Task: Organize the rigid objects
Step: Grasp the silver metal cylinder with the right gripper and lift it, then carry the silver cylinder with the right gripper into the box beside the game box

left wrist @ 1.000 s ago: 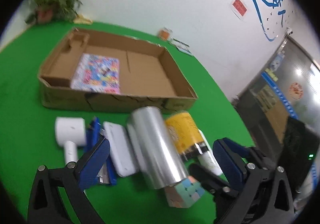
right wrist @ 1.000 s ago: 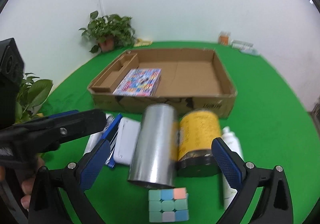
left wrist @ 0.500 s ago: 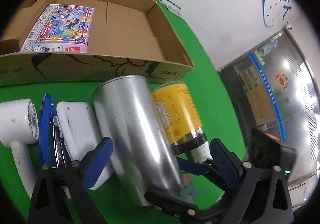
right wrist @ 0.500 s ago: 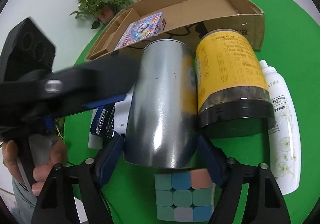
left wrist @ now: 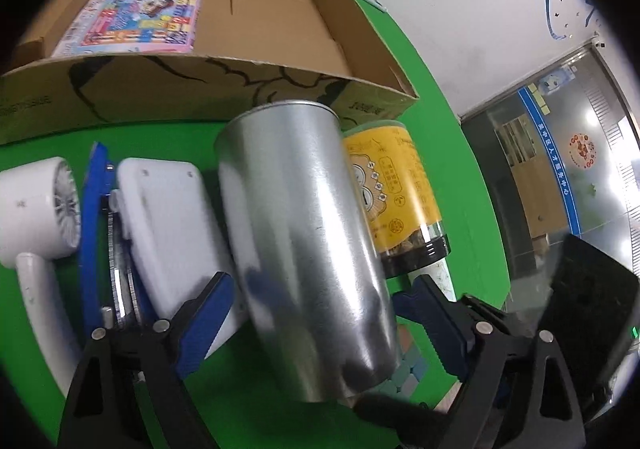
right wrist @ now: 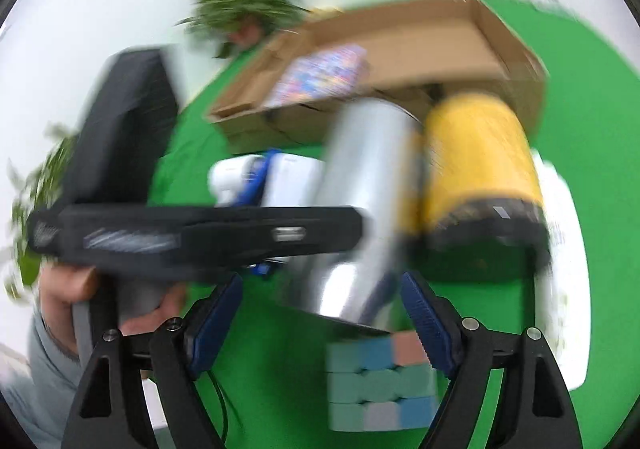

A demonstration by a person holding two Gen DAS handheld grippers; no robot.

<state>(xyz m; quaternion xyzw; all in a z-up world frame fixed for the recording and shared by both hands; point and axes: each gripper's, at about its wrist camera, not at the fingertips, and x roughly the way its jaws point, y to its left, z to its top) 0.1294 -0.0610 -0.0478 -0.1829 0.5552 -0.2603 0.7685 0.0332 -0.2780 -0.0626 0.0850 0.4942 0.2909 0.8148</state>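
Both wrist views look steeply down, close on the shiny silver metal cylinder (left wrist: 308,249) (right wrist: 360,209); shared cardboard box (left wrist: 224,85) (right wrist: 496,49) toward 12 o'clock.

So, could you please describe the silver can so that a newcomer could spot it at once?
Find the shallow cardboard box on the green table. Just in front of its near wall objects lie in a row; the silver can lies between a flat white case and a yellow-labelled jar. It alone is bare, unlabelled shiny metal.

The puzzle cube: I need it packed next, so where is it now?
In the right wrist view the puzzle cube lies on the green cloth, low and right of centre, just in front of the silver can.
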